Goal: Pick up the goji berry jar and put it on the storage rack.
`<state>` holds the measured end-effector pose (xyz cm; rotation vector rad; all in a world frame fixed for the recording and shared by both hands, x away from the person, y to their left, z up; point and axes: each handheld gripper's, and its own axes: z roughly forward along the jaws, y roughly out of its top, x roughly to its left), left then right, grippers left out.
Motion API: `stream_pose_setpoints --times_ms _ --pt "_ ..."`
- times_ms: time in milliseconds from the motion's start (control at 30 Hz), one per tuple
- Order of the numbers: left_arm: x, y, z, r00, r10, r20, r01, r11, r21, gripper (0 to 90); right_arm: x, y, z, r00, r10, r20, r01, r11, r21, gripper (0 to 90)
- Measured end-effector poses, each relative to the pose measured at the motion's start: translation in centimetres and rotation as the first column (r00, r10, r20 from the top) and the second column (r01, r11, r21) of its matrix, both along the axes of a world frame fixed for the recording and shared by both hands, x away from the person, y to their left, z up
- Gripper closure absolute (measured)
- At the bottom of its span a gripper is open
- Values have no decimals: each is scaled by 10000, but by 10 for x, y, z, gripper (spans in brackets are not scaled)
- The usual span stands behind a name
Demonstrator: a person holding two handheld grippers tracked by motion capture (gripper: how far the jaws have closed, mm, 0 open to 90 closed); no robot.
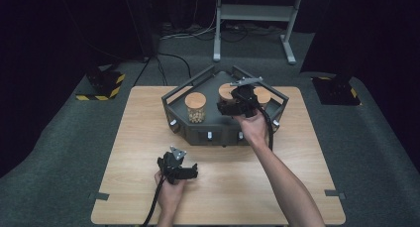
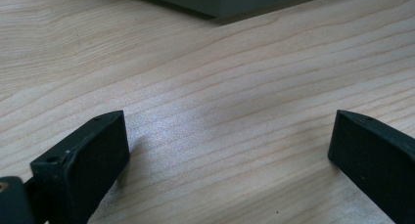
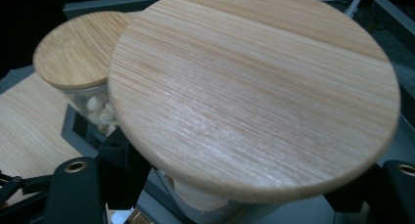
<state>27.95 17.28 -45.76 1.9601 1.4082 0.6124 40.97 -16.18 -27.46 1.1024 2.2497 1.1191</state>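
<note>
Jar [image 3: 254, 101] with a wooden lid sat pinched between the right gripper's [image 1: 236, 102] jaws, inside the grey tray [image 1: 198, 133] at the table's [image 1: 138, 138] far side. Nearer, the left gripper [image 1: 179, 168] rested spread over bare wood. Beyond stood a second jar [image 1: 195, 107].

- In the right gripper view, the near jar [image 3: 230, 204] sits at centre frame with its wooden lid [image 3: 254, 92] covering nearly all its body; its contents can't be told.
- The high view's upper middle has the right gripper [image 1: 233, 105] overlapping two jars' lids.
- The grey tray [image 2: 230, 1] is cut off by the left gripper view's top edge.
</note>
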Motion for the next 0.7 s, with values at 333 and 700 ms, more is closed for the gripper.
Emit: stream_pose_setpoints --times_ms 333,700 --pt "0 0 0 10000 -2 0 2 10000 -1 15 6 14 -10 9994 -352 -63 348 9981 -510 253" --pt "0 0 0 10000 -3 -1 3 10000 -1 15 12 16 -20 9983 -540 -199 528 9970 -569 252"
